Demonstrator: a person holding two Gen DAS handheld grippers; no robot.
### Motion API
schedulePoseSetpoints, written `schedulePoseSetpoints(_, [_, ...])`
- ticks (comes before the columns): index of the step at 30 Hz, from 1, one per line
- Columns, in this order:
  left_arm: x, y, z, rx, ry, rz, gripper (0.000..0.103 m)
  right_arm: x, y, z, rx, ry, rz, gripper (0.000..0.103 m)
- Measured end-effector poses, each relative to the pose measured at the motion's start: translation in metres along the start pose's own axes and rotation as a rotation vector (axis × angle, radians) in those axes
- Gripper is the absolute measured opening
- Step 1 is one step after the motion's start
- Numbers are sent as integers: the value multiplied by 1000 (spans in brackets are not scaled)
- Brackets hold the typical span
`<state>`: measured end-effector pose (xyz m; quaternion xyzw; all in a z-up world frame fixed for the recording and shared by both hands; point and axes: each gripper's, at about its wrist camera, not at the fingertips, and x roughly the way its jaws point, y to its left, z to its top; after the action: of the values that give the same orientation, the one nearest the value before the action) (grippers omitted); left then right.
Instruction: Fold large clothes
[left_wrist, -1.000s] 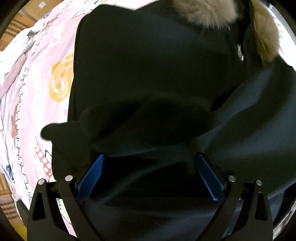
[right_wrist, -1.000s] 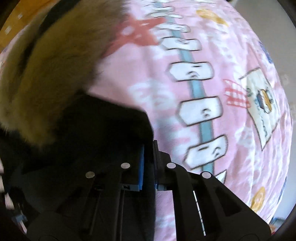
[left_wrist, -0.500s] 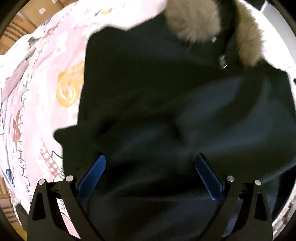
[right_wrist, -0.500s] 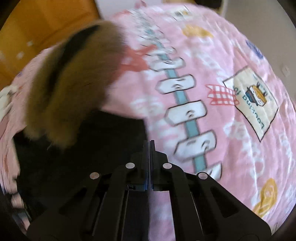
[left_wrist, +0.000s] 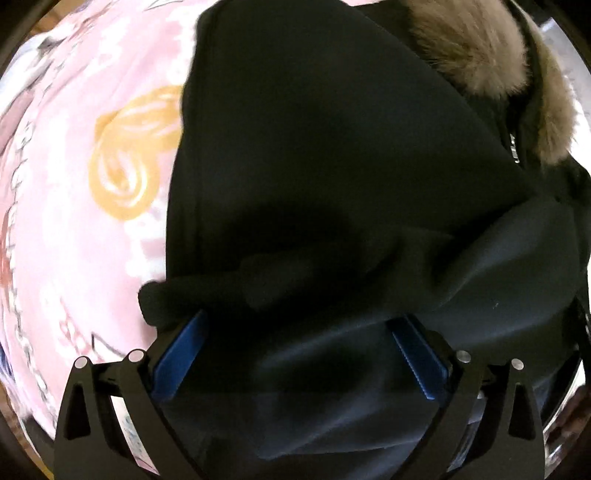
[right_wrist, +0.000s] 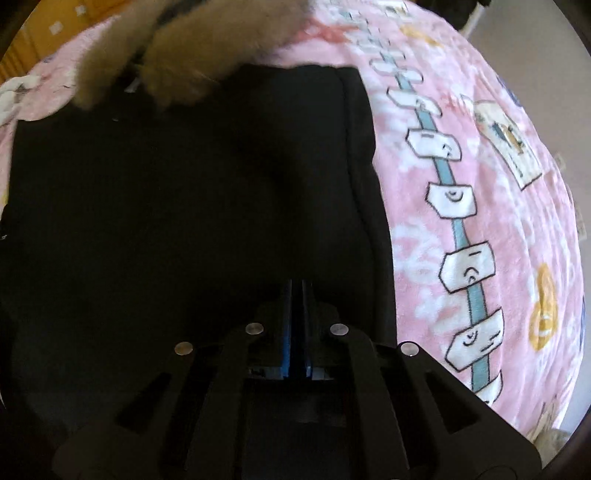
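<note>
A black coat (left_wrist: 332, 147) with a tan fur hood trim (left_wrist: 476, 55) lies spread on a pink patterned blanket (left_wrist: 92, 258). My left gripper (left_wrist: 299, 321) points down onto the coat with its blue pads wide apart. Loose folds lie between them, and a dark cuff end (left_wrist: 159, 299) pokes out by the left pad. In the right wrist view the coat (right_wrist: 184, 184) fills the left and middle, with the fur trim (right_wrist: 177, 55) at the top. My right gripper (right_wrist: 296, 284) is shut over it, with a thin dark fold of coat between the pads.
The pink blanket (right_wrist: 461, 184) stretches to the right of the coat, printed with a chain of white labels on a blue line. Orange wooden furniture (right_wrist: 37, 40) and a white cloth (right_wrist: 14, 92) sit at the far left. A pale wall (right_wrist: 546, 55) stands beyond the bed.
My right gripper has swept from the coat's edge beside the fur trim to above the coat's middle, staying shut. The left gripper shifted sideways over the coat, still open; the folds under it changed shape.
</note>
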<state>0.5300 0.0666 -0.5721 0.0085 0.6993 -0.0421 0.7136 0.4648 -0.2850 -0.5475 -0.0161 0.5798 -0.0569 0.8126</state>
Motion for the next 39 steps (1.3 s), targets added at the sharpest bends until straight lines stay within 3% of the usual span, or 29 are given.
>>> schedulePoseSetpoints(4, [6,1,4,9,24,-5,97,12,17,16,-68,101,-93,6])
schedulePoseSetpoints(8, [7,-2,6,39,35,15,97,9,-3,28,110,168,-18,6])
schedulePoseSetpoints(11, [-1,1,8,40,50,2,96,-17,-20,41,228,159,72,9])
schedulePoseSetpoints(12, [-7,2,8,53,54,2,96,-27,-24,49,241,138,119,20])
schedulePoseSetpoints(15, [-26,4,13,70,48,39,95,-64,-35,92,208,21,232,79])
schedulePoseSetpoints(16, [-39,3,16,76,33,39,95,-73,-37,106,195,-17,247,82])
schedulePoseSetpoints(19, [-74,-12,39,88,-17,34,95,-90,-44,170,128,-120,323,82])
schedulePoseSetpoints(21, [-89,-26,64,64,-14,-22,95,-84,-48,213,100,-157,366,82])
schedulePoseSetpoints(24, [-97,-57,112,-1,32,-126,95,-64,-50,272,76,-157,376,82])
schedulePoseSetpoints(28, [-98,-85,178,-95,46,-120,95,-22,-56,346,92,-81,339,82])
schedulePoseSetpoints(33, [-85,-114,251,-253,88,-131,95,27,-48,390,112,-22,307,82])
schedulePoseSetpoints(37, [-73,-119,276,-342,101,-207,95,67,-26,412,115,84,339,85])
schedulePoseSetpoints(39, [-62,-121,283,-376,114,-228,95,85,-16,415,96,133,278,85])
